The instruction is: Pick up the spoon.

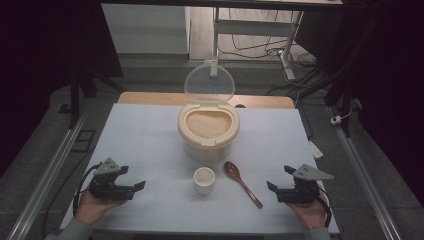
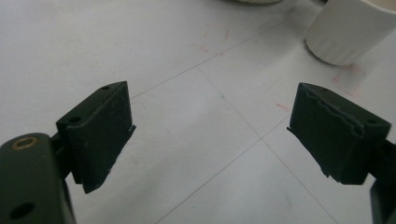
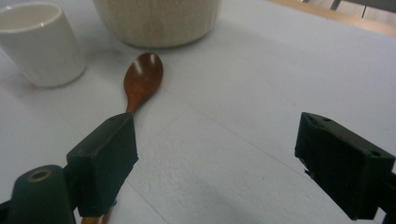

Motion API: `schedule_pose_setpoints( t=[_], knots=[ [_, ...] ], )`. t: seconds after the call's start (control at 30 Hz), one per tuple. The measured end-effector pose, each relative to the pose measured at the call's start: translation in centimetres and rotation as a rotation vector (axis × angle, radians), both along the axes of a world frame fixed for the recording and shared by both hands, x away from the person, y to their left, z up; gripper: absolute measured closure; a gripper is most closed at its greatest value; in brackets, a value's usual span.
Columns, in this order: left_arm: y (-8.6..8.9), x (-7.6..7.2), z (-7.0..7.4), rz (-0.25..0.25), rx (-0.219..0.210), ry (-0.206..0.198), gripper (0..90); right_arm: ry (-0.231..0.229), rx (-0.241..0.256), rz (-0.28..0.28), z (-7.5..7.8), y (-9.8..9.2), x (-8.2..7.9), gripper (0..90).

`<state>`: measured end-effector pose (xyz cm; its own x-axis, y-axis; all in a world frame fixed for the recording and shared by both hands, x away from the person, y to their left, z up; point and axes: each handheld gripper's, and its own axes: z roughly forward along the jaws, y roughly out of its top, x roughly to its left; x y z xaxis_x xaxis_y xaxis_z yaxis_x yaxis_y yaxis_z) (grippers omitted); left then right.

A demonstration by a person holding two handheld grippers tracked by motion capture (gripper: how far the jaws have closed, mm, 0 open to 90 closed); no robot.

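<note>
One spoon (image 1: 242, 183), one cup (image 1: 204, 180), one rice tub (image 1: 208, 131), two grippers

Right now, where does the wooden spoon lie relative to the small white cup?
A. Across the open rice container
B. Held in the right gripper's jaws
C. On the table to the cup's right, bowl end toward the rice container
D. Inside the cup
C: in the high view the wooden spoon lies flat on the table just right of the small white cup, its bowl end toward the rice container; the right gripper is open and apart from it.
</note>
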<state>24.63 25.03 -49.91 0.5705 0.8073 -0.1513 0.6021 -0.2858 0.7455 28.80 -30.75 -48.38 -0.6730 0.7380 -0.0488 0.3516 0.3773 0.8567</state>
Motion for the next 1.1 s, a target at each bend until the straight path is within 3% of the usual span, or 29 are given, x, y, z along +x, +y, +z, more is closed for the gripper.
schedule_pose_setpoints(
  t=[0.17, 0.4, 0.5, 0.73, 0.97, 1.1],
  knots=[
    [0.0, 0.0, 0.1, -0.010, -0.023, 0.000, 13.8, -0.013, -0.015, 0.011, 0.4, 0.3, -0.3, 13.8],
    [0.0, 0.1, 0.2, -0.014, -0.008, -0.011, 14.2, 0.034, -0.030, 0.018, 0.3, 0.4, -0.2, 16.2],
    [-0.1, 0.2, 0.1, -0.014, 0.011, -0.016, 14.5, 0.039, -0.039, 0.017, 0.2, 0.6, -0.2, 16.1],
    [-0.2, 0.0, 0.2, -0.026, 0.013, -0.019, 14.8, 0.038, -0.044, 0.021, 0.4, 0.9, -0.1, 16.4],
    [-0.4, 0.0, 0.3, -0.027, 0.014, -0.010, 14.8, 0.058, -0.044, 0.037, 2.3, 1.6, -0.3, 21.1],
    [-0.5, 0.1, 0.3, -0.028, 0.016, -0.007, 14.7, 0.081, -0.082, 0.057, 3.3, 2.6, -0.4, 22.4]
  ],
)
